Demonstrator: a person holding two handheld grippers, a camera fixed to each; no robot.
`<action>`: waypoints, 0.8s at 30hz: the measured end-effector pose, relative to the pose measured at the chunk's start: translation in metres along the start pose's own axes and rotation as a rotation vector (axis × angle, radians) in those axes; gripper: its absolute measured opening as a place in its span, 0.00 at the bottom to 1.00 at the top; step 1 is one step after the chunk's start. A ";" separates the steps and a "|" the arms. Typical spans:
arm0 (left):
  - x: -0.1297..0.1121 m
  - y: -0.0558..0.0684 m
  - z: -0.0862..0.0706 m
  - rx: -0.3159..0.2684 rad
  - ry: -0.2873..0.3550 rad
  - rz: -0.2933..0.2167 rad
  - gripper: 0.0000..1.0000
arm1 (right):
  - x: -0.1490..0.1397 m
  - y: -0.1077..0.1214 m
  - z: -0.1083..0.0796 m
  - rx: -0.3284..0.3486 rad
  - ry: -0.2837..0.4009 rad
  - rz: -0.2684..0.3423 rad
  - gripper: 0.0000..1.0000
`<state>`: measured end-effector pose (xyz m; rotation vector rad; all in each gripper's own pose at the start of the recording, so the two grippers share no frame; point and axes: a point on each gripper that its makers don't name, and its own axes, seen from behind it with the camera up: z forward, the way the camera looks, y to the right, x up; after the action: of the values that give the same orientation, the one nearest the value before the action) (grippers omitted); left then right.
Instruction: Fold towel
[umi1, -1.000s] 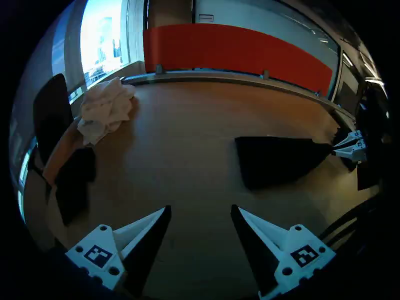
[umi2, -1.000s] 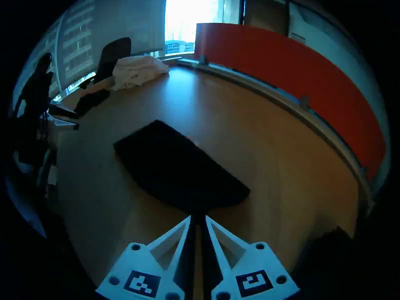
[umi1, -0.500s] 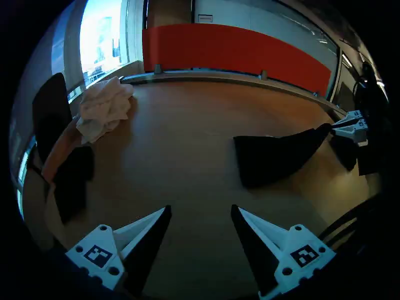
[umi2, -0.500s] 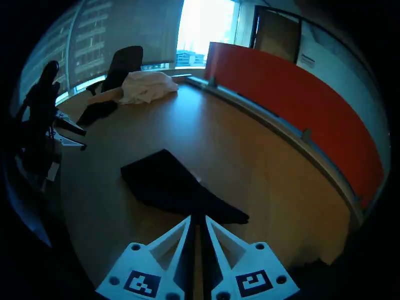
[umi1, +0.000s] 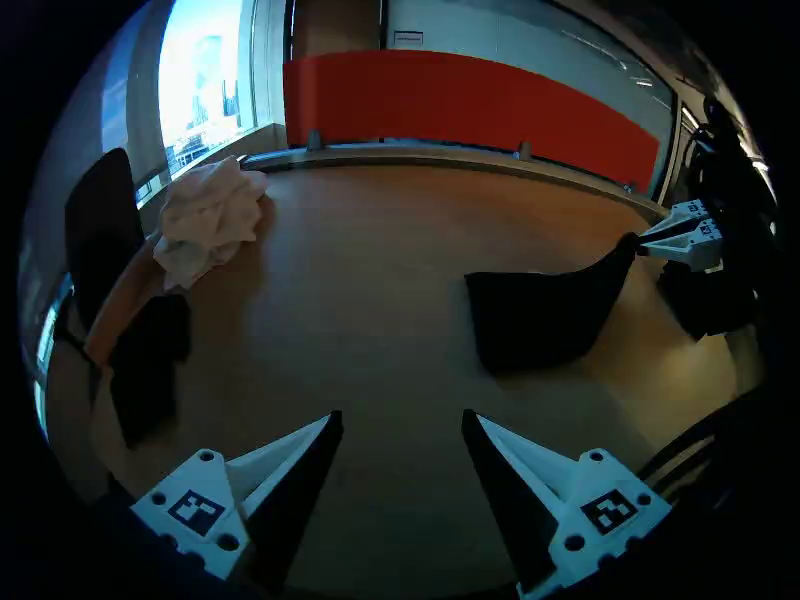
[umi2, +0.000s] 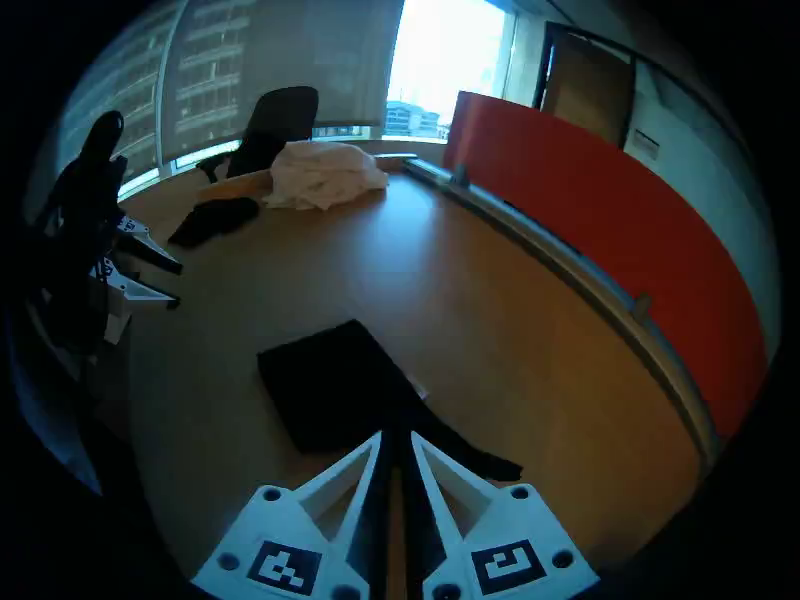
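Since the towel (umi1: 540, 315) is the whole job, I'll start there. It's a dark one lying on the wooden worktop (umi1: 380, 250), about midway between the far edge and the near edge, over on the right in the left gripper view. One corner is up off the wood, pinched in the right gripper (umi2: 397, 440), jaws closed tight on the fabric. The rest of it lies on the surface and drapes up toward that corner.

The left gripper (umi1: 400, 415) has its jaws spread wide with nothing in them. It hovers over bare wood by the near edge, well apart from the towel.

My take on doing this bit well: with just one corner lifted you get a diagonal drape, so I'd bring the idle gripper onto the neighbouring corner. Then carry both across low and even so the edges meet square, and don't yank, or the bottom layer will probably slide.

Versus a second ago, the towel was spread flat in a wide wedge with that corner down near the wood. Now the corner is raised and the cloth is bunched narrower. The left gripper hasn't budged, and neither have the white cloth heap (umi1: 205, 220) at the far-left corner or the dark cloth (umi1: 145, 365) by the left edge
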<state>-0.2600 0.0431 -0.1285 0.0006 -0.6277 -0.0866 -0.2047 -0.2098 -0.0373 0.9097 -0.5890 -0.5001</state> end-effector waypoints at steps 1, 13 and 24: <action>0.000 0.000 -0.001 0.001 0.001 0.002 0.88 | 0.004 -0.003 0.004 0.010 0.001 -0.010 0.05; -0.008 -0.005 -0.009 0.017 0.001 -0.028 0.88 | 0.038 -0.041 0.051 0.133 -0.008 -0.099 0.05; -0.017 -0.009 -0.018 0.034 -0.005 -0.058 0.88 | 0.033 -0.092 0.106 0.247 -0.067 -0.117 0.05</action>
<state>-0.2636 0.0349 -0.1535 0.0514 -0.6341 -0.1325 -0.2643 -0.3402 -0.0555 1.1709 -0.6706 -0.5730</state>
